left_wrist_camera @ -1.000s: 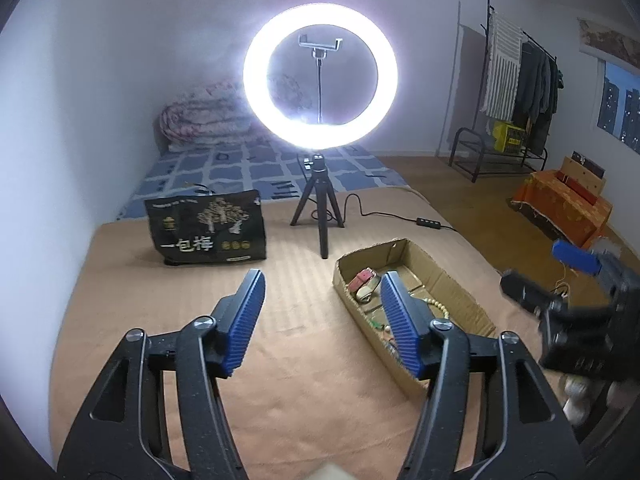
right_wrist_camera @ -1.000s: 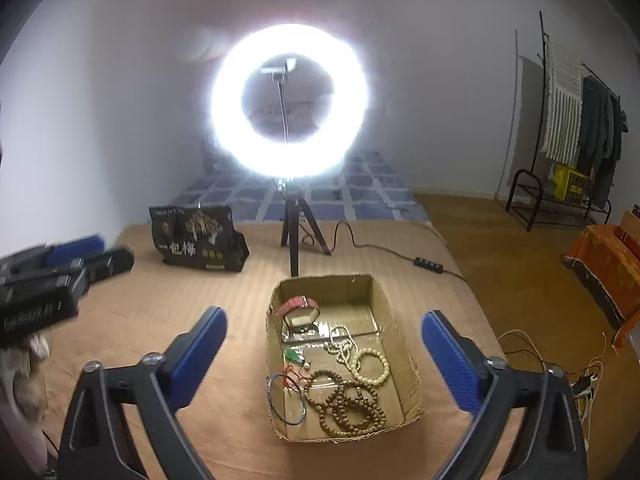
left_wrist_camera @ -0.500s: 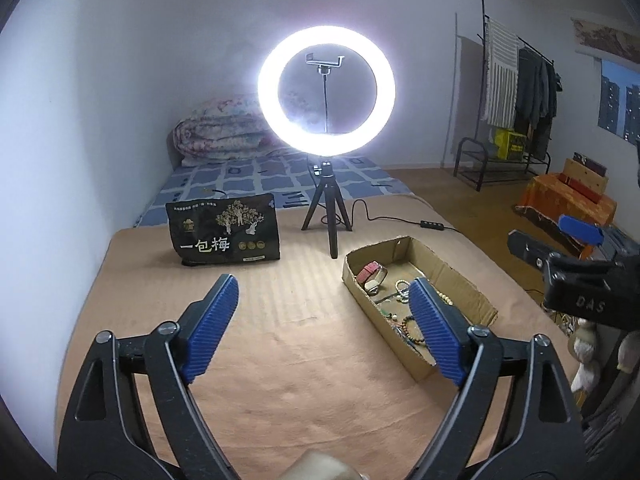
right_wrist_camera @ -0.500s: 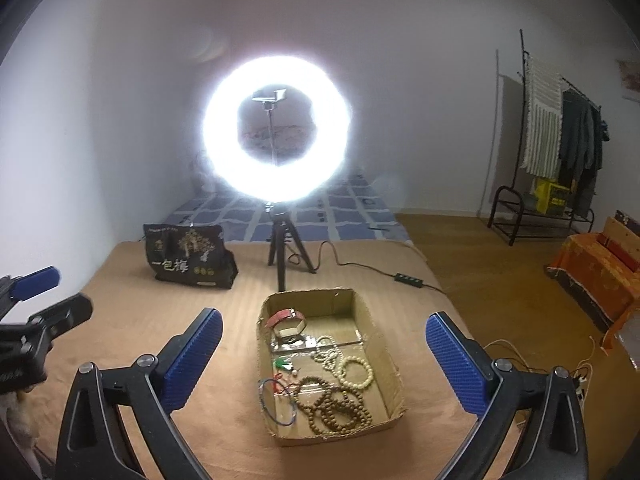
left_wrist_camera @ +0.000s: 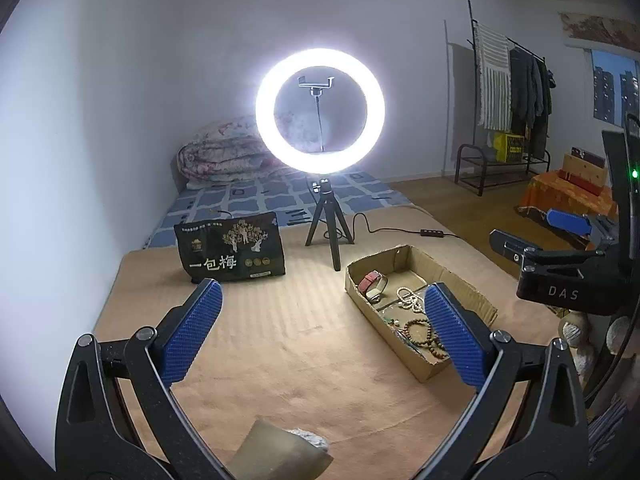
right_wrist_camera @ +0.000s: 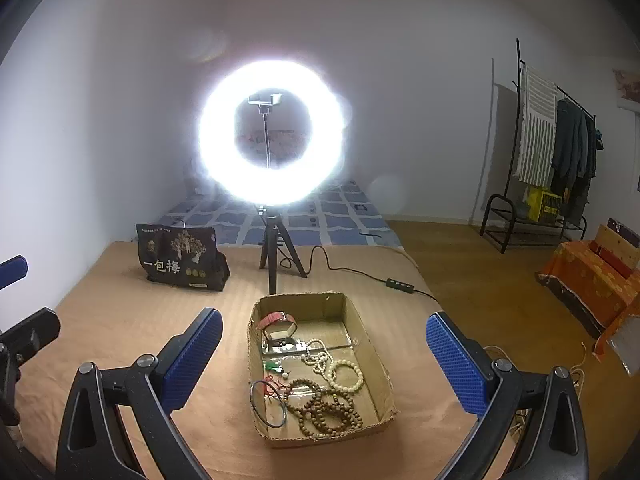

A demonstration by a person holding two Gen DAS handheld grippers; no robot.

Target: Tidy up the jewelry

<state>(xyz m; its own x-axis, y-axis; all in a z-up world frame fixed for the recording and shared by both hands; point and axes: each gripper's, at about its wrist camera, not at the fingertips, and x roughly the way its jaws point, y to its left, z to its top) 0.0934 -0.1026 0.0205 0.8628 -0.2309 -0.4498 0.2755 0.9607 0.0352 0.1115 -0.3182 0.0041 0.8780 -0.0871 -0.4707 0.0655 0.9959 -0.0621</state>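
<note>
Cardboard box (right_wrist_camera: 320,364) of bead bracelets (right_wrist_camera: 326,404) on the tan blanket, low between the wide-open right gripper (right_wrist_camera: 320,360); left gripper (left_wrist_camera: 320,332) wide, empty, box right. Farther back than earlier.

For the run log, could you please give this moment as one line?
left gripper: open, empty | right gripper: open, empty, above cardboard box | beads, watch: inside box

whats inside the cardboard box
The cardboard box holds a red-strapped watch, white bead strands, brown wooden bead bracelets, a thin blue bangle and a small green piece. Anything beneath the bead piles is hidden.
</note>
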